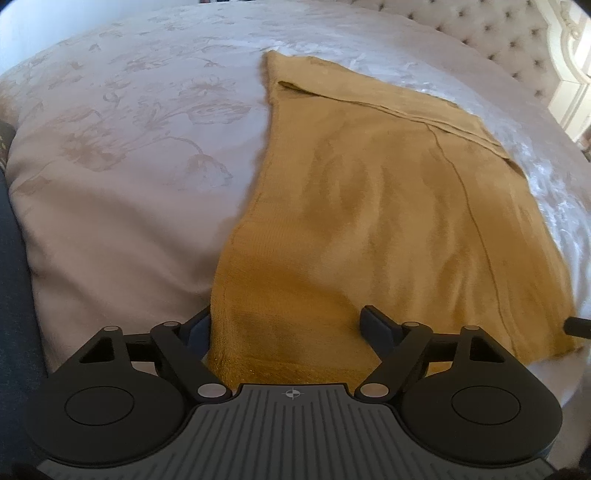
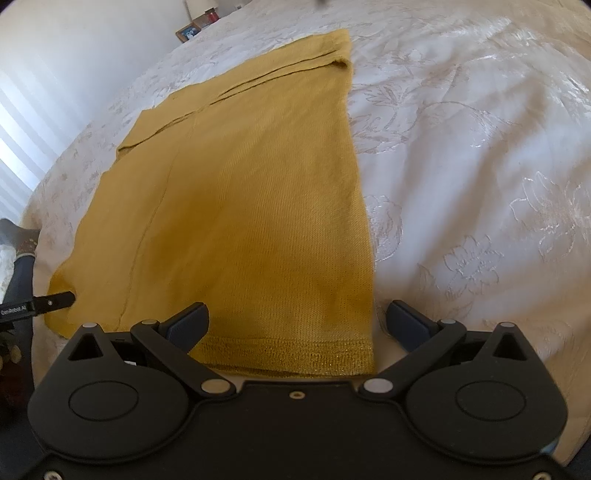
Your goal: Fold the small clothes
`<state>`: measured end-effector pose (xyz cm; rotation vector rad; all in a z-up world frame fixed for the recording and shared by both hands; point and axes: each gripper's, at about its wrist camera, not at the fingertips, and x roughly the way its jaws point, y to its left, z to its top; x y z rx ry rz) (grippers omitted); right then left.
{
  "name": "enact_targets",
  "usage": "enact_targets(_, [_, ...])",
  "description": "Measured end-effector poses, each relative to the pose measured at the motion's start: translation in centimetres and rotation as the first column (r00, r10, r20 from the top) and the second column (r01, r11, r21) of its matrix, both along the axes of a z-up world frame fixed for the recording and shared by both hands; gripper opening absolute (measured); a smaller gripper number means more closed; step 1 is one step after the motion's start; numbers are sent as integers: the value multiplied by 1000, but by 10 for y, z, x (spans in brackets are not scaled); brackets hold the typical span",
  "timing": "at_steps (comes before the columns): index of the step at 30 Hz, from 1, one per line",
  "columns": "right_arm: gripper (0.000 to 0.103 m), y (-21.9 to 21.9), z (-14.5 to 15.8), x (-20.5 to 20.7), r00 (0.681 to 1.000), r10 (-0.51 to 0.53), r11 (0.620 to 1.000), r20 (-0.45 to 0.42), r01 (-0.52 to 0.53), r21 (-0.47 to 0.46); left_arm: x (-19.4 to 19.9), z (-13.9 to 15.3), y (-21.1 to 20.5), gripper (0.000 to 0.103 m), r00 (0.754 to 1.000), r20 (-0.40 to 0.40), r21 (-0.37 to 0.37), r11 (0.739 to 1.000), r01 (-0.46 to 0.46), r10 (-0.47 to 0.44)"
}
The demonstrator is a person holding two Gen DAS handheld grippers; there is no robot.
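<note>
1 mustard-yellow knitted garment (image 1: 369,206) lies on 1 pale floral-embroidered satin bedspread (image 1: 122,155). 2 black two-finger grippers are in view, the left gripper (image 1: 286,325) and the right gripper (image 2: 295,325), each with 2 dark blue finger pads (image 2: 190,323). 1 cream button-tufted headboard (image 1: 509,40) stands behind. 1 small wooden picture frame (image 2: 187,32) and 1 red jar (image 2: 212,15) sit far off.

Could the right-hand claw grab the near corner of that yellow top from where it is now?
Probably yes. The right gripper is open, its fingers either side of the yellow top at the hem corner, with nothing between them but fabric lying flat on the bedspread.
</note>
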<state>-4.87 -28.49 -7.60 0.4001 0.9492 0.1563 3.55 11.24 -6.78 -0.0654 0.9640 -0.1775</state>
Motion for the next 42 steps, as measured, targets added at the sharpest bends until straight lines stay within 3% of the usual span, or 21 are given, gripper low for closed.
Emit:
enact_targets(7, [103, 2, 0, -1, 1000, 12, 1000, 3, -11, -23, 4, -3, -1, 80, 1000, 8, -8, 1000, 8, -8])
enact_targets(12, [103, -3, 0, -1, 1000, 3, 1000, 1, -3, 13, 5, -1, 2, 80, 1000, 16, -37, 999, -1, 1])
enact_targets(13, [101, -4, 1, -1, 1000, 1, 1000, 0, -1, 28, 4, 0, 2, 76, 1000, 21, -31, 1000, -2, 3])
enact_targets(14, [93, -7, 2, -1, 1000, -6, 999, 1, 6, 44, 3, 1, 2, 65, 999, 32, -13, 1000, -9, 10])
enact_targets(15, [86, -8, 3, -2, 1000, -14, 998, 4, 14, 53, 2, 3, 1, 60, 999, 41, 9, 1000, -18, 17])
enact_targets(17, [49, -13, 5, -3, 1000, -31, 997, 5, 31, 72, 1, 4, 2, 53, 999, 35, 6, 1000, -23, 22])
enact_targets(18, [39, -17, 4, -3, 999, -33, 995, -1, 33, 98, 2, 4, 4, 49, 999, 39, 3, 999, -34, 34])
enact_targets(19, [22, -20, 2, -2, 999, -33, 990, -11, 34, 135, 1, 5, 5, 40, 998, 44, 3, 999, -48, 47])
enact_targets(20, [17, -23, 0, -3, 999, -35, 983, -20, 38, 181, 1, 6, 7, 27, 997, 51, -6, 999, -54, 55])
enact_targets(22, [16, -25, 1, -5, 999, -51, 978, -12, 52, 202, -1, 9, 12, 11, 996, 68, -57, 997, -51, 55])
enact_targets(23, [16, -26, 4, -5, 999, -54, 980, 6, 52, 193, -2, 11, 14, 8, 996, 72, -74, 996, -55, 61])
enact_targets(30, [16, -33, 35, -5, 988, -61, 976, 144, 29, 215, -7, 42, 10, 7, 979, 202, -82, 997, -4, 20])
enact_targets(34, [16, -36, 46, 3, 981, -65, 977, 185, 25, 211, 0, 55, 12, 4, 969, 245, -128, 992, -10, 42])
enact_targets(38, [15, -38, 51, 15, 975, -78, 972, 206, 28, 235, 11, 61, 16, 4, 964, 256, -185, 982, -29, 77])
enact_targets(42, [15, -37, 53, 22, 976, -73, 976, 206, 27, 217, 19, 57, 15, 4, 968, 237, -172, 984, -38, 78])
